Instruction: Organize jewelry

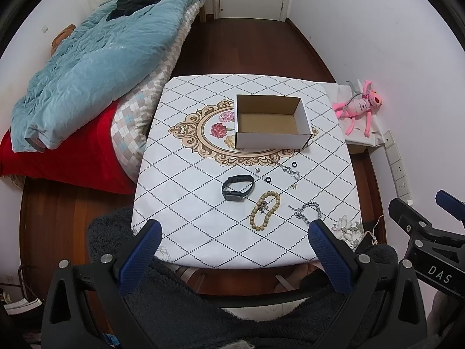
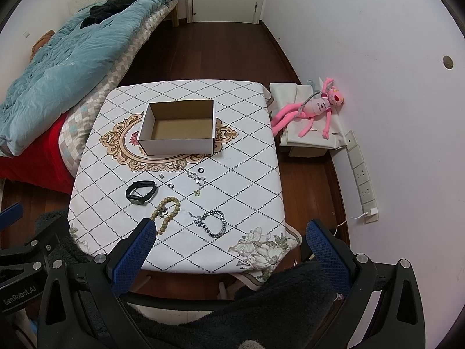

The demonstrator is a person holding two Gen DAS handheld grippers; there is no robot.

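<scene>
An open white cardboard box (image 1: 271, 133) (image 2: 177, 142), empty inside, stands mid-table. In front of it lie a black smart band (image 1: 237, 187) (image 2: 141, 192), a wooden bead bracelet (image 1: 265, 210) (image 2: 167, 210), a silver chain bracelet (image 1: 305, 209) (image 2: 212, 222), a thin silver necklace (image 1: 286, 170) (image 2: 194, 176), two black rings (image 1: 268, 179) (image 1: 294, 164) and small metal earrings (image 1: 294, 186). My left gripper (image 1: 234, 232) is open and empty above the table's near edge. My right gripper (image 2: 231, 234) is open and empty, also at the near edge.
The small table has a diamond-patterned white cloth (image 1: 203, 209) (image 2: 116, 160). A bed with a blue quilt (image 1: 96, 67) is on the left. A pink plush toy (image 1: 360, 106) (image 2: 311, 110) lies on a covered box at the right, by a power strip (image 2: 361, 174). Wooden floor lies beyond.
</scene>
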